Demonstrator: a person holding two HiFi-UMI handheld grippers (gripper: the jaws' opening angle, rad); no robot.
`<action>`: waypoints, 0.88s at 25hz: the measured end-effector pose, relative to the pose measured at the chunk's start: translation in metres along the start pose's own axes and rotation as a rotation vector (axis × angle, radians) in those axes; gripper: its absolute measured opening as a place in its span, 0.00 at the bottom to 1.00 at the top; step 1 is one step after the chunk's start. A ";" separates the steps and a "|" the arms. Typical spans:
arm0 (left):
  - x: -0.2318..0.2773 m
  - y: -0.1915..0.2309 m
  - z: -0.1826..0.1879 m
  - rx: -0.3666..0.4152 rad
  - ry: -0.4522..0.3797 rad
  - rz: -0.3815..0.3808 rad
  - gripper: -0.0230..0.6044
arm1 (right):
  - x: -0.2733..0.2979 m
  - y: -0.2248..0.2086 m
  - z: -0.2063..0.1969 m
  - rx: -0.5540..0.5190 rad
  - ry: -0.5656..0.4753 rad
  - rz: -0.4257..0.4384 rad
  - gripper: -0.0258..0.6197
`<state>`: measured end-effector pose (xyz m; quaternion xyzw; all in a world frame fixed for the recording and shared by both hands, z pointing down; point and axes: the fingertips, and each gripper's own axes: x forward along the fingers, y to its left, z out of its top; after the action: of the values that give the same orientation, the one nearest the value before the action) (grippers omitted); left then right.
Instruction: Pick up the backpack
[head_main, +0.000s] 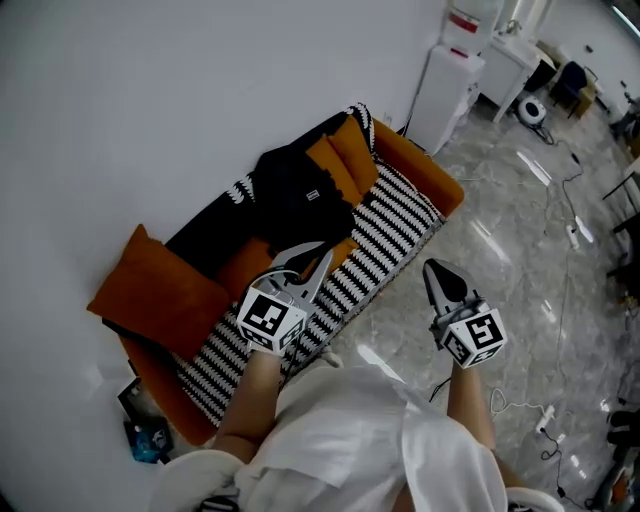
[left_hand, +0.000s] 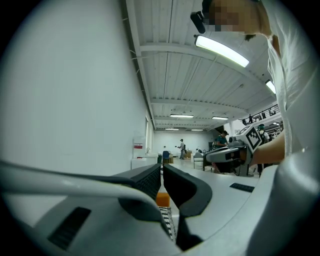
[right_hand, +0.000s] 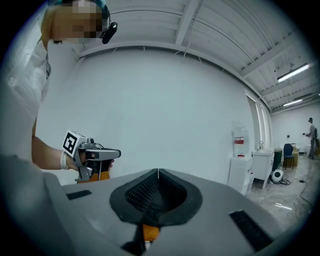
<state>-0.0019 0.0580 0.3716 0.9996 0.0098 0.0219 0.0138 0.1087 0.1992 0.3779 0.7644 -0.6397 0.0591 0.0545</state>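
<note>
- On a sofa (head_main: 395, 228) with a black-and-white striped seat and a plump orange cushion (head_main: 160, 292), the soft black backpack (head_main: 295, 190) slumps against the backrest.
- Left hand-held gripper (head_main: 322, 255) and right hand-held gripper (head_main: 430, 268) are clenched empty, apart from it.
- Backpack's straps are hard to make out.

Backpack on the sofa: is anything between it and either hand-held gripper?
Nothing visible. The black backpack lies uncovered on the sofa; the left hand-held gripper is just short of it, the right hand-held gripper over the floor, both shut.
</note>
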 end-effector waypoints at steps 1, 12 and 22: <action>0.003 0.013 0.003 0.002 -0.002 0.013 0.09 | 0.014 -0.003 0.003 -0.001 -0.002 0.010 0.07; 0.019 0.114 0.010 0.004 -0.007 0.177 0.09 | 0.152 -0.014 0.016 -0.016 0.006 0.194 0.07; 0.044 0.195 -0.003 -0.052 0.000 0.474 0.09 | 0.288 -0.037 0.018 -0.079 0.032 0.513 0.07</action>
<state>0.0455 -0.1363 0.3821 0.9732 -0.2259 0.0246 0.0342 0.1953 -0.0767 0.4060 0.5736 -0.8134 0.0580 0.0774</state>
